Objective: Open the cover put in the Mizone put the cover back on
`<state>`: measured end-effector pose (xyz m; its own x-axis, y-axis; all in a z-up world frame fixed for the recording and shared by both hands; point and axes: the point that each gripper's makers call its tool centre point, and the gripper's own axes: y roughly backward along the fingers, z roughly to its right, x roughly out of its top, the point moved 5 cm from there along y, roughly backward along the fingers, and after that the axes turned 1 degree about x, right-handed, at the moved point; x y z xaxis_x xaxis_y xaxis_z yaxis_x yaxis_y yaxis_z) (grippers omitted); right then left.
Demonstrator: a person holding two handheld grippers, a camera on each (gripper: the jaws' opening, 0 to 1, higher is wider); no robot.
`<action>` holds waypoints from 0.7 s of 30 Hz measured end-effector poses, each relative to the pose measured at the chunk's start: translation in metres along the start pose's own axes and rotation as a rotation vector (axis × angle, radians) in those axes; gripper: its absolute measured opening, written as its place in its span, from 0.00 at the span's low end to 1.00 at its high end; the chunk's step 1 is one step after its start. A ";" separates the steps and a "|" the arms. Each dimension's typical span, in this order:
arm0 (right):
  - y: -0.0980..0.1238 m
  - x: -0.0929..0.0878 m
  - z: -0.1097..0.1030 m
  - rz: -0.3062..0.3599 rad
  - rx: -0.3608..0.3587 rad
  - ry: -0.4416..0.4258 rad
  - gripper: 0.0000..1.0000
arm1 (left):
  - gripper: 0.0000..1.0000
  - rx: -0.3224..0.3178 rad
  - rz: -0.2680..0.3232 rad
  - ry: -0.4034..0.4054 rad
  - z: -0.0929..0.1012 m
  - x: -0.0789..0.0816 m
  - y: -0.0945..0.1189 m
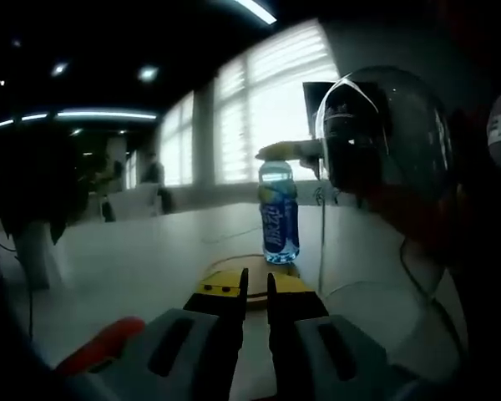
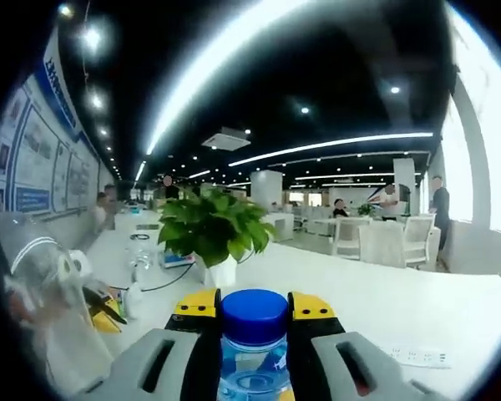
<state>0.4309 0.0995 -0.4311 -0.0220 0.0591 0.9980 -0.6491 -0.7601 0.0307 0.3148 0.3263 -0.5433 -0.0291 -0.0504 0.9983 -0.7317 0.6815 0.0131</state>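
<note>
Both grippers were alike: the left gripper [image 1: 255,288] and right gripper [image 2: 255,309] each had pale grey bodies with dark slots, black jaws and yellow tips. An orange-red part sat left of the left one's body.

1 mizone bottle [image 1: 279,219] — 1 blue cap [image 2: 254,315] — 1 potted plant [image 2: 215,230] — 2 grippers [image 1: 256,294] [image 2: 254,306]

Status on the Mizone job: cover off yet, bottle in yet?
Done: the clear dome cover looks lifted off the round base. In hand: the right gripper holds the Mizone bottle at the neck, standing on that base. Left: release it, then replace the cover.
</note>
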 end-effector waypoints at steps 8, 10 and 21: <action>-0.013 0.001 -0.017 -0.005 0.039 0.018 0.22 | 0.00 0.005 -0.001 -0.002 -0.001 0.000 0.000; -0.016 0.001 -0.019 -0.003 0.046 0.017 0.22 | 0.00 0.006 -0.002 -0.004 -0.001 0.000 0.000; -0.033 0.003 -0.023 0.005 0.060 0.014 0.22 | 0.00 0.003 -0.002 -0.007 -0.001 0.000 0.000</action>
<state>0.4350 0.1396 -0.4298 -0.0355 0.0639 0.9973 -0.6026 -0.7975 0.0296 0.3149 0.3270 -0.5435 -0.0322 -0.0567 0.9979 -0.7341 0.6789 0.0149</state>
